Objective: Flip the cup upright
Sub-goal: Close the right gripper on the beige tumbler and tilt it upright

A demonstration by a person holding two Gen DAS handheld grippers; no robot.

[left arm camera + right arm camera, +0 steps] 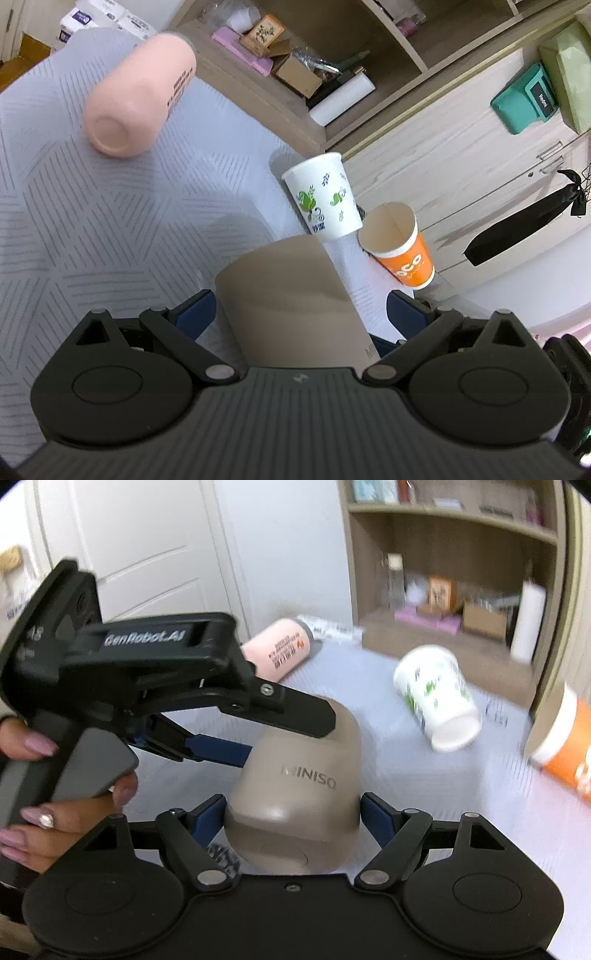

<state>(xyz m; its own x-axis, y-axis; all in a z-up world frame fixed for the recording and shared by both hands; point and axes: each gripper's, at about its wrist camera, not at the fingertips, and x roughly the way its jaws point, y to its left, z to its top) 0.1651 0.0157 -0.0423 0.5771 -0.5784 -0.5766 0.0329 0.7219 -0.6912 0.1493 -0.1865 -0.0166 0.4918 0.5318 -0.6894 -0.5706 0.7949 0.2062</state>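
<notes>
A taupe MINISO cup [299,794] is held between both grippers above the grey patterned cloth [92,221]. My right gripper [293,812] is shut on its lower end, which faces the camera. My left gripper [299,314] is shut on the same cup [291,295]; in the right wrist view it [288,727] reaches in from the left and clamps the cup's far end. The cup lies tilted between them.
A pink cup [136,96] lies on its side at the cloth's far end. A white floral paper cup [325,195] and an orange paper cup [402,243] lie near the cloth's edge. Wooden shelves [443,627] with boxes stand behind.
</notes>
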